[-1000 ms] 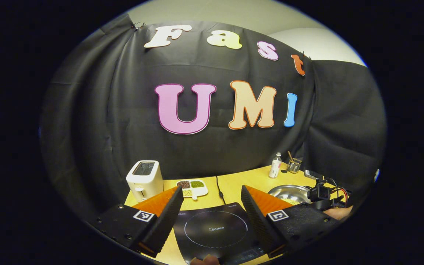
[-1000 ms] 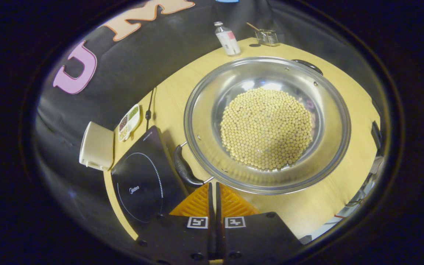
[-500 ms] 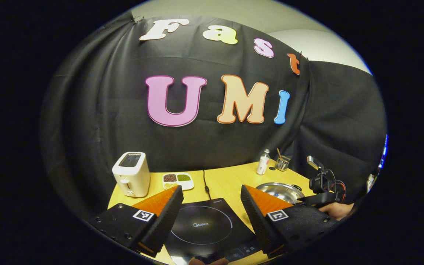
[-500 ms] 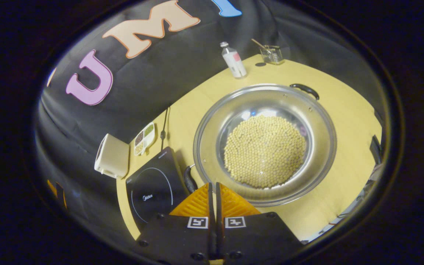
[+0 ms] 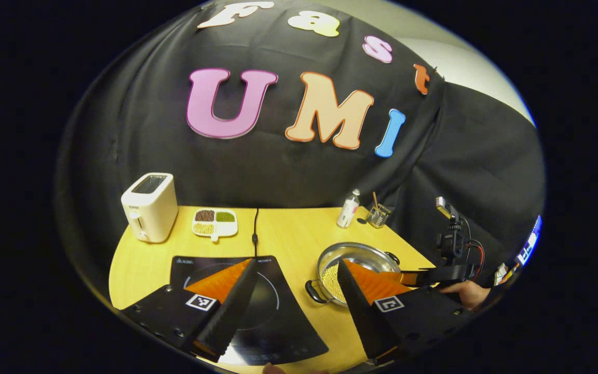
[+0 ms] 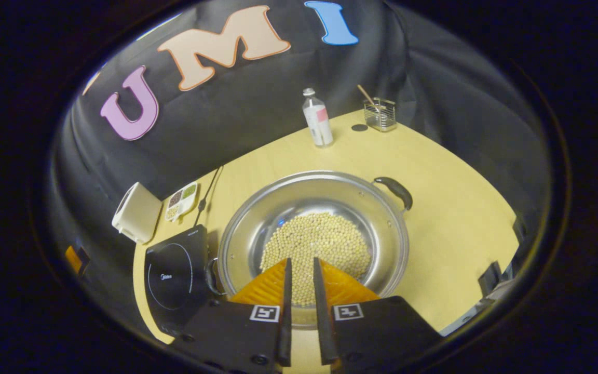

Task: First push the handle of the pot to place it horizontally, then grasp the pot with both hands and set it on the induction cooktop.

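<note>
spillage is the risk: shallow steel pot of yellow beans (image 6: 313, 228) sits at 3 o'clock of black induction cooktop (image 6: 170, 277); left gripper (image 5: 294, 304) jaws spread, right gripper (image 6: 299, 306) jaws barely parted, so an uneven two-handed lift could tip it.

Showing a small pale brand word inside the induction cooktop's (image 6: 172, 296) ring, too tiny for reading with certainty. Carrying square black-and-white code tags (image 6: 264, 312), wordless, at 6 o'clock on right tongs (image 6: 299, 262) and left tongs (image 5: 296, 261).
</note>
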A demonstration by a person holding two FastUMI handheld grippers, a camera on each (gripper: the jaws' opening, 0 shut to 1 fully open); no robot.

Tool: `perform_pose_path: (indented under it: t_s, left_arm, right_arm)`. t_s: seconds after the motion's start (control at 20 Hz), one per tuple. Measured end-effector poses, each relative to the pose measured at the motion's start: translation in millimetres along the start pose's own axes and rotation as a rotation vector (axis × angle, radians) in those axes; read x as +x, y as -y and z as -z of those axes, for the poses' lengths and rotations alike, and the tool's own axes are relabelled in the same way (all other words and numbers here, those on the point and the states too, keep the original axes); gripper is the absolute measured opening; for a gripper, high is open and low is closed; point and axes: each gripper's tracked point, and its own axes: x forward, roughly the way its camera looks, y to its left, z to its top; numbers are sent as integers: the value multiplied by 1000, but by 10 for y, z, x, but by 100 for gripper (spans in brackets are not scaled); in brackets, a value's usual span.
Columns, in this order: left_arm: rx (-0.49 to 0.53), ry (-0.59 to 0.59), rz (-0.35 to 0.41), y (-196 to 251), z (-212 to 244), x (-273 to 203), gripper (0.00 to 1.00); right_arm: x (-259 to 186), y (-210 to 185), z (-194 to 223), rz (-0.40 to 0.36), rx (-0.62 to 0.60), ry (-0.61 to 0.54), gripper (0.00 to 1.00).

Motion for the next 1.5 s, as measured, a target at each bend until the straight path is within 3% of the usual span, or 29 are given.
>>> perform_pose_path:
  t_s: [0.05,0.1,0.15,0.2,0.25,0.3,0.5,0.6,0.7,1.25,1.45,1.5]
  left_arm:
    - [9,-12,-34,15,25,55,95]
    - [19,-27,-72,35,57,105,95]
    - [18,-38,-94,88,112,154,93]
    - [4,-46,-103,168,142,219,93]
    - [-10,-65,-110,247,204,273,93]
    - [-17,-79,-121,303,253,332,93]
    - [-85,-134,-169,452,459,587,94]
    - [-147,-162,-192,520,572,688,94]
    - [-163,-205,-220,521,698,814,96]
    - [-193,-416,-339,260,1445,1370,97]
    - [-256,-490,-315,246,1688,1511,96]
    - [-267,-501,-308,251,1727,1557,90]
  right_arm:
    - [15,80,-67,-11,-42,-2,17]
    - [46,153,-114,-16,-87,-8,33]
    - [91,238,-206,-24,-126,3,34]
    - [116,285,-281,-36,-166,13,43]
    - [168,359,-345,-41,-209,17,43]
    - [214,440,-407,-45,-249,26,58]
    - [421,680,-579,-80,-351,31,86]
    - [495,792,-675,-86,-364,44,88]
    - [573,931,-706,-84,-381,41,96]
    - [1085,1247,-472,-105,-357,-112,97]
    - [1199,1248,-341,-123,-323,-169,92]
    - [1238,1253,-335,-122,-324,-175,93]
